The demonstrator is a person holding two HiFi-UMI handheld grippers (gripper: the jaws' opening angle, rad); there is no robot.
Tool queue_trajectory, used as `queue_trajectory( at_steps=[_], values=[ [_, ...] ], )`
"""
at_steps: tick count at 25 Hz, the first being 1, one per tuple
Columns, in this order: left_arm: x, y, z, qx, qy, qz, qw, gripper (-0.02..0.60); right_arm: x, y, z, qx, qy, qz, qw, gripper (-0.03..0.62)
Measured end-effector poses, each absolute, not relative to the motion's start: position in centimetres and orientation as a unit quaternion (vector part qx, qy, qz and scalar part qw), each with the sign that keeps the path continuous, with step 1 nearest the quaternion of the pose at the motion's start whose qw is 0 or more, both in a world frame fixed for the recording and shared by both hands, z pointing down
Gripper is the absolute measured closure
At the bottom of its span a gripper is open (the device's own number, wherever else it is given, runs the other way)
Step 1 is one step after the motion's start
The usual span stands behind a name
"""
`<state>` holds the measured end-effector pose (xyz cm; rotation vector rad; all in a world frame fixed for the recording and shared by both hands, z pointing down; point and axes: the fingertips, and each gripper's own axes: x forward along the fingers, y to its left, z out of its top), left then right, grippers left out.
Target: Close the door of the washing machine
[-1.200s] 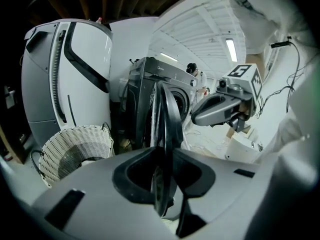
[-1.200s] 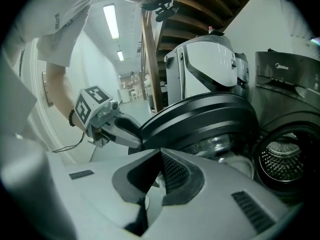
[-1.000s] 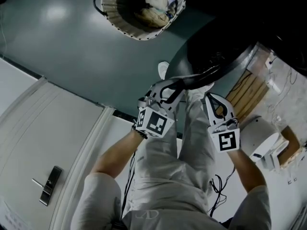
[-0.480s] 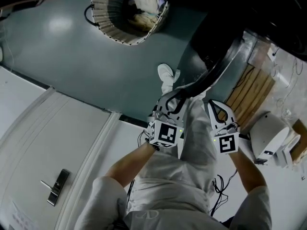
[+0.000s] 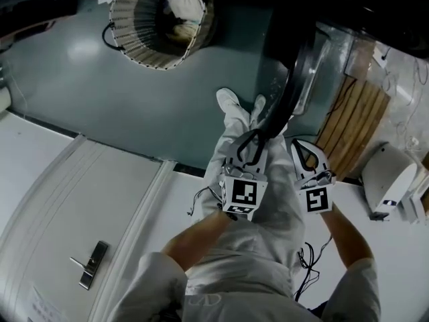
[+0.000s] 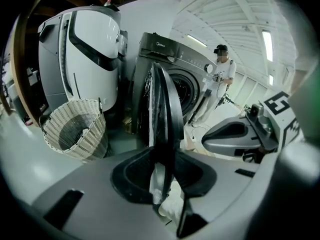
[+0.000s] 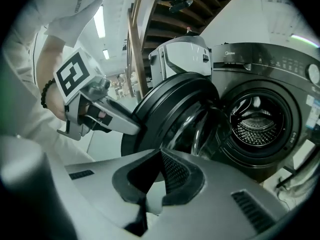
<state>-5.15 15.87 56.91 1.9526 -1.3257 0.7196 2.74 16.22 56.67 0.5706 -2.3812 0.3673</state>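
1 dark grey front-loading washing machine (image 7: 280, 64), drum mouth open and bare metal drum (image 7: 257, 121) showing; right flank cut off by the edge of the right gripper view, and mostly lost in shadow at the top of the head view.

Beside it, 1 tall white rounded appliance (image 6: 85, 49), top cropped in the left gripper view.

1 round black-rimmed washing machine door (image 7: 170, 109), swung out from the front at an angle, not latched. Seen edge-on in the left gripper view (image 6: 162, 114), so glass face hidden there; lower part covered by jaws in the right gripper view.

1 pale woven wicker basket (image 6: 85, 134) on the grey floor, well apart from the door; crumpled white and tan laundry (image 5: 177, 5) inside, too dim to sort out.

2 hand-held grippers. Left hand-held gripper (image 6: 164, 169) clamped onto the door's outer rim, jaws pressed against either face of it; tips merging with the dark rim in the head view (image 5: 258, 136). Right hand-held gripper (image 7: 159, 154) just beside it, jaws brought together at the tips with nothing between them, clear of the door.

2 white shoes (image 5: 229, 102) under the door, partly covered by white trousers (image 5: 268, 200).
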Motion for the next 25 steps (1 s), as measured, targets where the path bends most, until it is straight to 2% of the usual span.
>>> queue_trajectory(
  at_steps=[15,25],
  values=[
    [3.4,15.0,57.3,0.718,-0.490,0.277,0.410,0.446,11.2,18.3,58.9,0.260,-0.892,0.137,0.343,0.583],
    [7.3,14.2,57.6,0.698,-0.486,0.271,0.450,0.433,13.5,20.0,59.9,0.261,-0.895,0.136,0.336,0.576]
  ],
)
